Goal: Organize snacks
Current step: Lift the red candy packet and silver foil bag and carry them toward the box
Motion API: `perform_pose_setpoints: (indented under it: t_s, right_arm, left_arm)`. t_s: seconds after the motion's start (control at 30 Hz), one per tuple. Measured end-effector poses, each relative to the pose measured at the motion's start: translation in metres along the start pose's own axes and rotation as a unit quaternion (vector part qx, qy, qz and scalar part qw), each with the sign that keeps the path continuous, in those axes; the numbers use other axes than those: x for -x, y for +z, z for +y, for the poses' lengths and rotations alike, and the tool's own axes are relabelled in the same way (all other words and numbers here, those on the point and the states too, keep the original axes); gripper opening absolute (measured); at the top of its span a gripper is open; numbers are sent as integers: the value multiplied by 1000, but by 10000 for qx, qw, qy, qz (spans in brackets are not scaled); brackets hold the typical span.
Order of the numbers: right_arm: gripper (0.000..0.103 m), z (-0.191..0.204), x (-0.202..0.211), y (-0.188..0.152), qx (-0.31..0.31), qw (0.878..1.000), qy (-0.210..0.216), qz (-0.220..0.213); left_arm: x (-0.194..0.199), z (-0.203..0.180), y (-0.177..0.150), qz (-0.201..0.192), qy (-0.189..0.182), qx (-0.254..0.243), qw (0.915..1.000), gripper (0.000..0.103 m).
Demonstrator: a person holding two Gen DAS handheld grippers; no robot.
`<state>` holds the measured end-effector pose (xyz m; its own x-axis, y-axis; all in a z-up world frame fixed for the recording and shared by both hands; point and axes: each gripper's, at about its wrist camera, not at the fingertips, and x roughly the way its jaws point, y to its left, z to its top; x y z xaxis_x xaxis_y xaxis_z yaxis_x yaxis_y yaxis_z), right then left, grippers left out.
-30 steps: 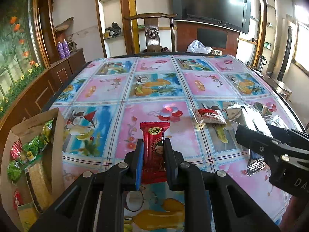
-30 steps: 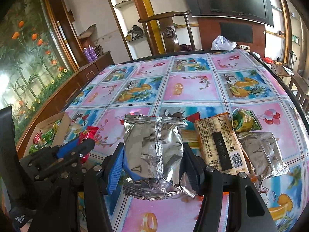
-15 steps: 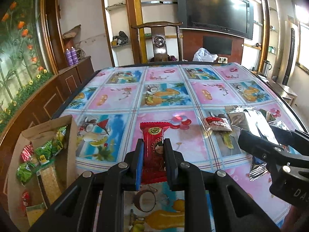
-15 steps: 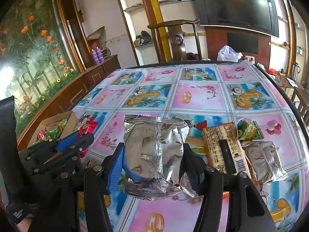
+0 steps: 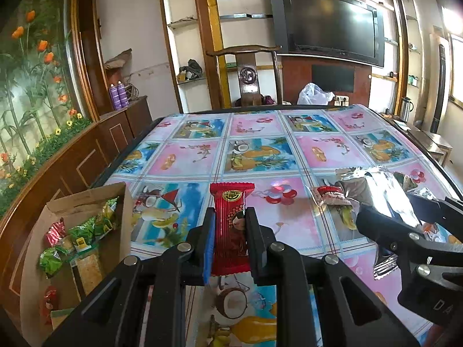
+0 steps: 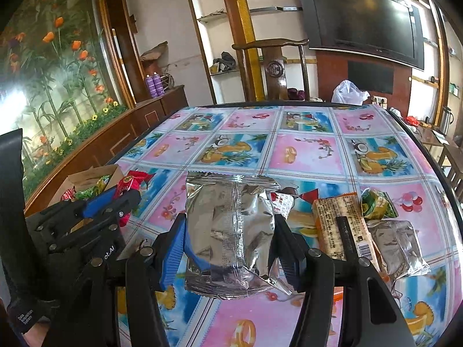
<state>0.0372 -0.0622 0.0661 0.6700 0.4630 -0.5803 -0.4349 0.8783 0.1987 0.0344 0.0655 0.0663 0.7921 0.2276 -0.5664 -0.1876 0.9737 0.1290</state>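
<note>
Red snack bar [image 5: 231,225] clamped upright in left claw [image 5: 230,241], lifted above the table [image 5: 188,156]. Silver foil packet [image 6: 231,231] pinched at both sides in right claw [image 6: 230,245], also clear of the table. Left of the red snack bar, off the table's edge: open cardboard box [image 5: 123,222] with green and red packets inside. Right of the foil packet, lying on the table: orange biscuit pack [image 6: 341,225], small green packet [image 6: 376,204] just beyond it, clear-wrapped packet [image 6: 396,245] touching the orange one. Behind the foil packet, a small red-and-white packet [image 6: 282,201]. Farther off, past the table: wooden chair [image 6: 275,66], white plastic bag [image 6: 347,92], wall-mounted television [image 6: 361,20].
</note>
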Motion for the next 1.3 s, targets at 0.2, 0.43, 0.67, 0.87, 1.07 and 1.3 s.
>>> perform_pose_setpoints:
  t_s: [0.2, 0.43, 0.67, 0.87, 1.07, 1.3]
  right_arm:
    - [63, 5, 3, -1, 59, 10000, 54, -48]
    - [63, 12, 5, -2, 144, 9998, 116, -122]
    - [63, 13, 8, -2, 16, 9997, 128, -183]
    - [63, 25, 13, -6, -166, 9993, 249, -212]
    - [63, 51, 15, -12, -117, 9988, 406, -246]
    - [63, 89, 19, -19, 71, 9975, 617, -343]
  left_arm:
    - [5, 5, 0, -107, 102, 52, 9999, 19]
    - [8, 14, -4, -110, 228, 175, 9995, 19]
    - [29, 24, -7, -229, 381, 251, 9987, 19]
    - [48, 36, -13, -299, 445, 279, 9982, 19]
    - [66, 54, -19, -367, 521, 366, 9973, 19]
    - [85, 90, -29, -377, 506, 645, 9959, 19]
